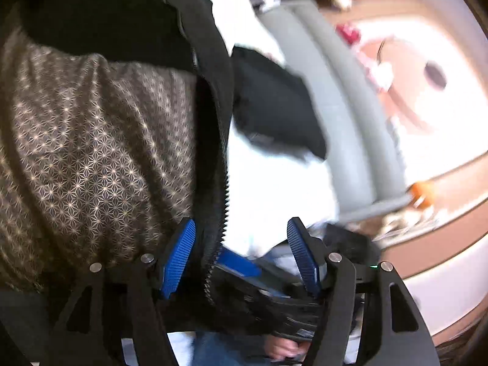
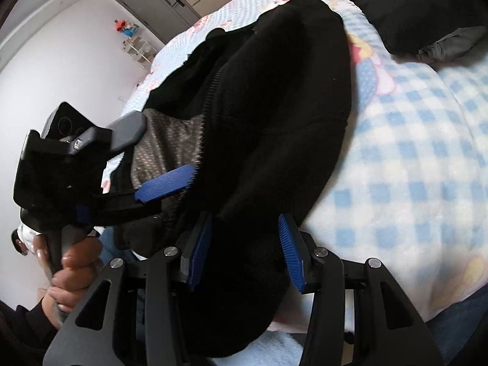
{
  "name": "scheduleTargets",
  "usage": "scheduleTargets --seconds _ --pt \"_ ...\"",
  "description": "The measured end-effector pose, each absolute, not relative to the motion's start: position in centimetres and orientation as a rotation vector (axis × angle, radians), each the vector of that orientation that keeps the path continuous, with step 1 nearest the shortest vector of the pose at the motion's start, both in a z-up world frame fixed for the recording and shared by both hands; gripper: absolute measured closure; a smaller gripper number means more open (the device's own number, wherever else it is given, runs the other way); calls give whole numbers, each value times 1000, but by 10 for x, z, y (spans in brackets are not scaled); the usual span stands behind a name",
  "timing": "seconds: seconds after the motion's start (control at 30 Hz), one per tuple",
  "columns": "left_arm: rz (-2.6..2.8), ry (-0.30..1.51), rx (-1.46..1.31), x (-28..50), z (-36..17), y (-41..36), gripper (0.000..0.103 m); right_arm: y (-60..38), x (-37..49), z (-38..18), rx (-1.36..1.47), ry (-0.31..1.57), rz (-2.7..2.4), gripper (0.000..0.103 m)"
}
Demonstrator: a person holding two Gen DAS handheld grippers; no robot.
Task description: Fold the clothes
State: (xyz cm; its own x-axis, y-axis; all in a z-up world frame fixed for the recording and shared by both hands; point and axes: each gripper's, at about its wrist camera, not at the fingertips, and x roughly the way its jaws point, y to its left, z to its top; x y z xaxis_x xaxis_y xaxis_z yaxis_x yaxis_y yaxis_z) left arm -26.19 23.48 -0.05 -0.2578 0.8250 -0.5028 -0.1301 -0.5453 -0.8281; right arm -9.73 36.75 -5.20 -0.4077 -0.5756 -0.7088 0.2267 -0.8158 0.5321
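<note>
A black zip jacket (image 2: 274, 106) with a brown star-patterned lining (image 1: 91, 140) lies bunched on the bed. In the left wrist view my left gripper (image 1: 241, 244) is open, its blue pads wide apart, with the jacket's zipper edge (image 1: 224, 207) hanging between them. In the right wrist view my right gripper (image 2: 244, 244) is open too, with a thick fold of the black jacket lying between its pads. The left gripper (image 2: 164, 183) also shows there, reaching onto the lining from the left.
The bed has a blue-and-white checked blanket (image 2: 411, 167). A second black garment (image 2: 421, 9) lies at the far right of the bed. A grey cabinet (image 2: 158, 0) stands by the wall. A grey headboard (image 1: 341, 122) runs behind the bed.
</note>
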Motion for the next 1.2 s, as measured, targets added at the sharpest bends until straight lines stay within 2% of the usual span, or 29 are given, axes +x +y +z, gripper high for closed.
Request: scheduleTargets --seconds 0.03,0.07,0.1,0.13,0.2,0.33,0.4,0.47,0.57,0.67,0.8,0.83,1.0,1.1,1.13,1.17,1.2 --pt "1888 -843 -1367 -265 -2 247 56 364 -96 -50 1314 -478 -2235 56" --pt "1915 -791 -1382 -267 -1 258 81 361 -95 -48 1305 -463 -2231 56" --pt "1955 -723 -1387 -270 4 269 92 361 -95 -45 1302 -454 -2236 56" --pt "1977 -672 -1375 -274 13 278 98 364 -95 -41 1300 -451 -2248 56" --pt "2002 -615 -1292 -278 43 288 99 375 -94 -34 1287 -487 -2277 56" --pt "2149 -617 -1041 -263 116 266 99 421 -90 -18 1228 -712 -2338 49" --pt "2254 -700 -1019 -243 123 232 99 427 -91 -14 1244 -655 -2379 49" --pt "2369 -767 -1102 -228 97 209 99 421 -94 -16 1272 -602 -2371 49" --pt "2412 -862 -1441 -223 25 165 100 406 -100 -27 1315 -584 -2306 49" --pt "2385 -919 -1560 -211 -15 156 100 387 -111 -37 1358 -564 -2246 49" --pt "2354 -936 -1533 -196 -14 170 99 370 -137 -43 1371 -553 -2248 45" --pt "2339 -942 -1524 -193 -13 174 96 367 -145 -47 1381 -577 -2239 44" --pt "2278 -987 -1415 -171 5 192 95 341 -179 -94 1432 -815 -2019 43" --pt "2247 -1013 -1386 -163 4 199 94 327 -186 -112 1384 -890 -1989 33" --pt "2229 -1016 -1415 -167 0 200 93 326 -189 -115 1362 -901 -2000 36" --pt "2211 -1018 -1443 -171 -4 201 93 325 -192 -116 1343 -899 -2009 44" --pt "2196 -1017 -1466 -177 -7 196 93 323 -196 -115 1327 -886 -2016 68"
